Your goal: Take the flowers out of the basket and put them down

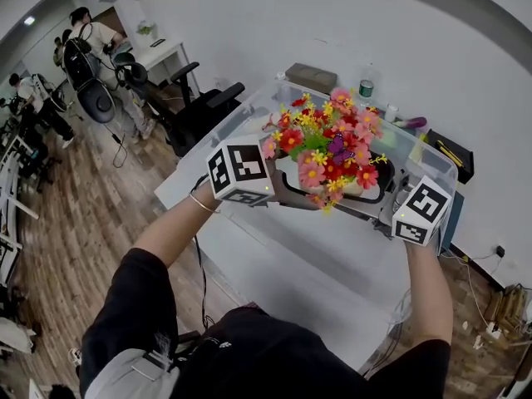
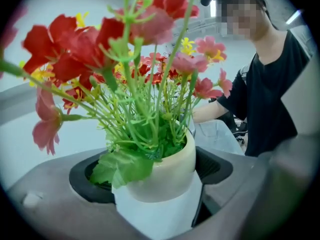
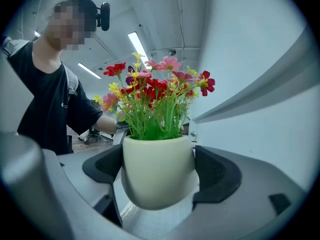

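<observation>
A cream pot (image 3: 157, 171) of red, pink and yellow artificial flowers (image 1: 328, 144) is held up between both grippers over the clear plastic basket (image 1: 434, 163) on the white table. In the head view my left gripper (image 1: 287, 191) grips the pot from the left and my right gripper (image 1: 384, 191) from the right. The left gripper view has the pot (image 2: 162, 176) wedged between the black pads (image 2: 216, 168), with leaves spilling over its rim. In the right gripper view the pads (image 3: 216, 174) press on both sides of the pot, whose rounded bottom hangs free.
A brown box (image 1: 312, 77) and a green-capped jar (image 1: 366, 88) stand at the table's far edge. A black case (image 1: 455, 153) lies at the right. Black office chairs (image 1: 204, 106) stand left of the table (image 1: 316, 260), and people are at the far left.
</observation>
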